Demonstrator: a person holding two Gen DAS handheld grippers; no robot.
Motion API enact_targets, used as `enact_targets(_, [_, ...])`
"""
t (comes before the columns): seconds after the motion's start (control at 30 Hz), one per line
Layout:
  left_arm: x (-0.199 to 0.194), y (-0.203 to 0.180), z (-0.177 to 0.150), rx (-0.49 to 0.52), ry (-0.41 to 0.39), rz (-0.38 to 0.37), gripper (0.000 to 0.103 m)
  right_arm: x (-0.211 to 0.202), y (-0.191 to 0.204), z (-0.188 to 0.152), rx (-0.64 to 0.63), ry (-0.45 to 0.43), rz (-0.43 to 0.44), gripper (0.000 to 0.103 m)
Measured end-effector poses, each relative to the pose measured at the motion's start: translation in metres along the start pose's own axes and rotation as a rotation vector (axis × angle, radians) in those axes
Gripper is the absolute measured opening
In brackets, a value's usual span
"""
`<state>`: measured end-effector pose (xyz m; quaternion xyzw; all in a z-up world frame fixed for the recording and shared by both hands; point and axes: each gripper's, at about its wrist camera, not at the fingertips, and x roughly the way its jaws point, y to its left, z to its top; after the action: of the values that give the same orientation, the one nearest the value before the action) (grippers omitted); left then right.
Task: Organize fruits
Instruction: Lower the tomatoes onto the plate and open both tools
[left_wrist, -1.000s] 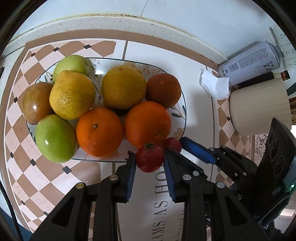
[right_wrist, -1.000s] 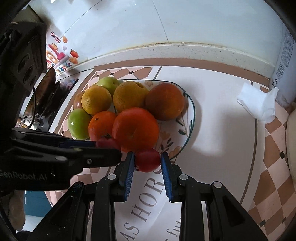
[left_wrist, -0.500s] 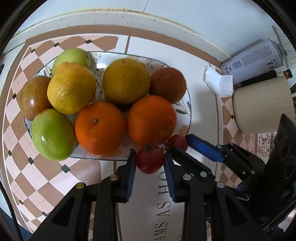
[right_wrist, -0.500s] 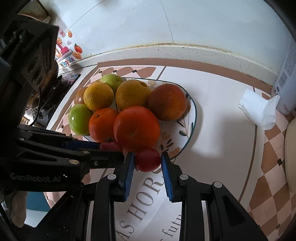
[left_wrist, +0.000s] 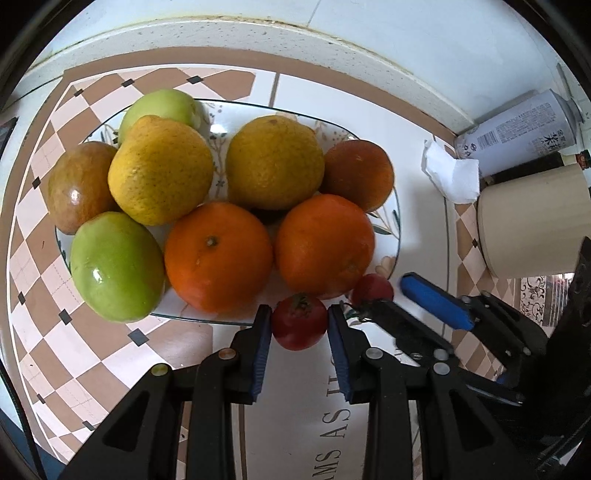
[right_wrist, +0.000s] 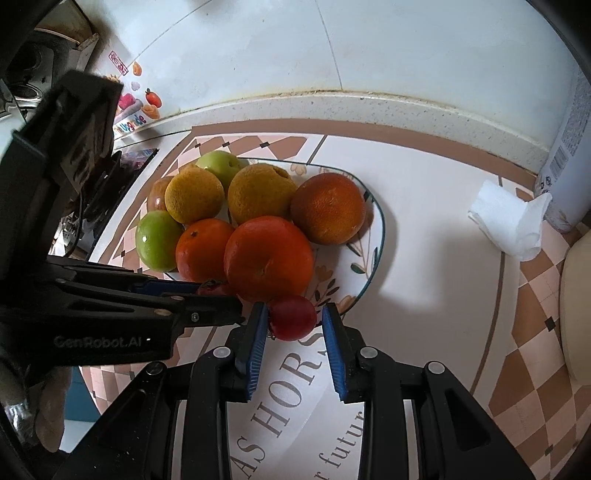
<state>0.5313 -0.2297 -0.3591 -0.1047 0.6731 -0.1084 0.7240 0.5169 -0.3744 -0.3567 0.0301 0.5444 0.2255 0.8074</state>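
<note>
Already loaded, both sides. Left gripper (left_wrist: 300, 325) is closed on a small red tomato (left_wrist: 299, 322) with its dark calyx facing up; pads press it on either flank. Right gripper (right_wrist: 291, 320) has a second small red fruit (right_wrist: 292, 317) between its pads, the left pad touching, the right pad perhaps just off it. Its jaws are near their narrowest.

Key relation: both fruits sit at the near rim of the floral plate (left_wrist: 391, 206), straight ahead of the fingers, roughly at rim height, and just beside each other. The two grippers converge there, the right one's fingers crossing in from the right of the left wrist view.

Plate is crowded: two oranges (left_wrist: 218, 254) along the near edge, two yellow citrus (left_wrist: 160, 171) behind, a darker orange (left_wrist: 356, 173) far right, green apples (left_wrist: 116, 266) and a reddish one at left. Free room, by my reading, is only the narrow front strip by the rim.

Off-plate on the desk (left_wrist: 413, 122): crumpled tissue (left_wrist: 448, 173), a can, a cream container. Well clear.

Obstacle: the front oranges, and each gripper to the other.
</note>
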Motion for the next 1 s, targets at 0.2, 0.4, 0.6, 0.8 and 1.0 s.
enact_targets(0.2, [-0.002, 0.005, 0.000, -0.022, -0.017, -0.011, 0.028, -0.011, -0.002, 0.001, 0.007, -0.022, 0.003, 0.038])
enact_targets(0.4, [-0.005, 0.009, -0.006, -0.062, -0.059, -0.020, 0.028, -0.017, -0.004, 0.002, 0.012, -0.034, 0.005, 0.038])
enact_targets(0.6, [-0.005, 0.018, -0.011, -0.137, -0.087, -0.052, 0.029, -0.023, -0.004, -0.001, 0.012, -0.037, -0.005, 0.038])
enact_targets(0.8, [-0.006, 0.028, -0.012, -0.199, -0.101, -0.102, 0.029, -0.032, -0.012, -0.008, 0.038, -0.043, 0.000, 0.038])
enact_targets(1.0, [-0.008, 0.029, -0.012, -0.219, -0.098, -0.109, 0.029, -0.034, -0.014, -0.013, 0.055, -0.047, 0.001, 0.038])
